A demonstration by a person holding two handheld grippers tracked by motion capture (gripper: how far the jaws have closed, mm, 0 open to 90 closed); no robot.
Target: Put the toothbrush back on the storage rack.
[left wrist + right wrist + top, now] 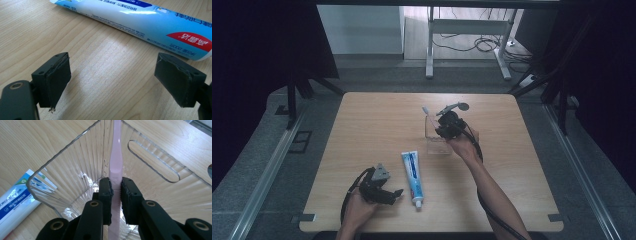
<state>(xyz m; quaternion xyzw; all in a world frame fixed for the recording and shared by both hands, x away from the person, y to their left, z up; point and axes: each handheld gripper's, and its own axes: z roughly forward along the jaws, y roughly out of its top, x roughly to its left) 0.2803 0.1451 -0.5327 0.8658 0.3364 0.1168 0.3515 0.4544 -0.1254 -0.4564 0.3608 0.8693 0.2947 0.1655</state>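
A clear ribbed plastic cup point(437, 135) point(75, 167) stands near the middle of the wooden table. My right gripper point(447, 125) point(116, 191) is shut on the handle of a pink toothbrush point(115, 162), whose handle reaches down inside the cup. Its head point(424, 109) pokes up past the cup's far-left rim. A blue and white toothpaste tube point(412, 177) point(140, 22) lies flat on the table in front of the cup, cap toward the front edge. My left gripper point(393, 196) point(112, 80) rests low just left of the tube, open, with bare wood between its pads.
The table point(362, 130) has floor on all sides; a white desk frame point(467, 35) and cables lie beyond the far edge. The person's forearms come in from the front edge. The toothpaste tube's end point(17, 197) lies close beside the cup.
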